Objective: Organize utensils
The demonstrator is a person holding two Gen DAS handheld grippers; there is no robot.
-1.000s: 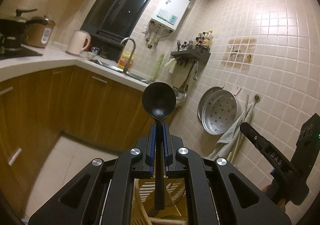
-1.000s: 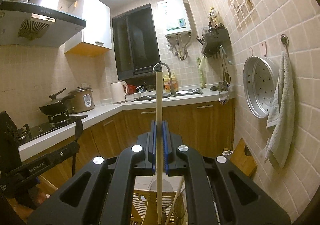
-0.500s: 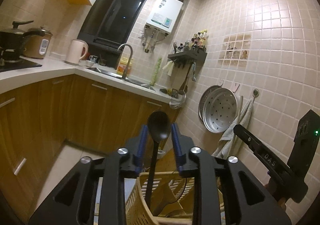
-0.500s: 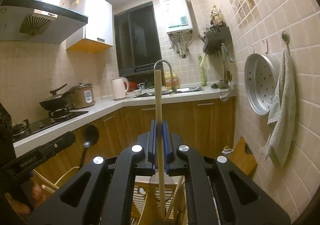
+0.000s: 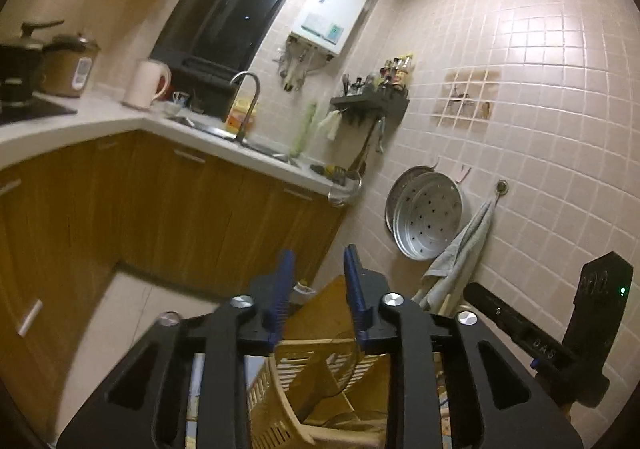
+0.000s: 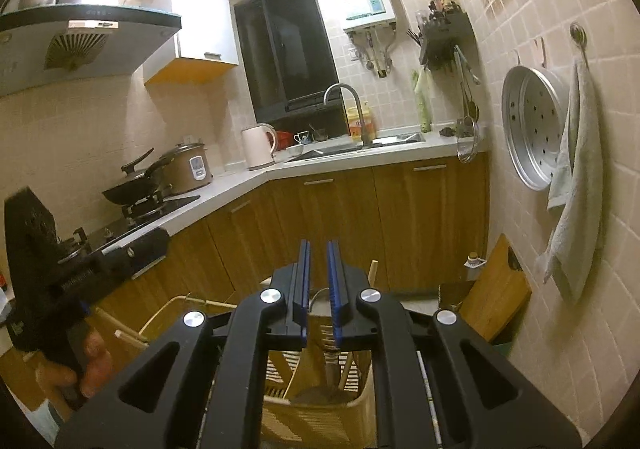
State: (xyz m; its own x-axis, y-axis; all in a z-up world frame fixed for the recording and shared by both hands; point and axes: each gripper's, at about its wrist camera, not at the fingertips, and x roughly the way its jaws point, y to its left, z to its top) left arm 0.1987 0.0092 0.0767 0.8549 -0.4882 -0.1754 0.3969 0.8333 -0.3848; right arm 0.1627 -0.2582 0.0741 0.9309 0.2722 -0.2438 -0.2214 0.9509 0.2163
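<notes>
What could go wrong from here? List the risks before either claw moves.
1. The left claw and right claw both hang open directly over the slatted basket; dropping carelessly, a finger might catch its rim.
2. A wooden stick pokes up close beside the right claw and could be knocked sideways.
3. The two claws work close together, so swinging one may bump the other.

Upper right of the frame: pale pink square-gridded wall tiles (image 5: pixel 540 97). Cabinets (image 6: pixel 400 217) are honey-brown wood under a white countertop (image 6: pixel 360 159). Lower centre — a cream slatted basket (image 6: pixel 320 415), between black grippers with blue pads (image 6: pixel 305 269). Grey-green towel (image 6: pixel 580 185) — right edge.
</notes>
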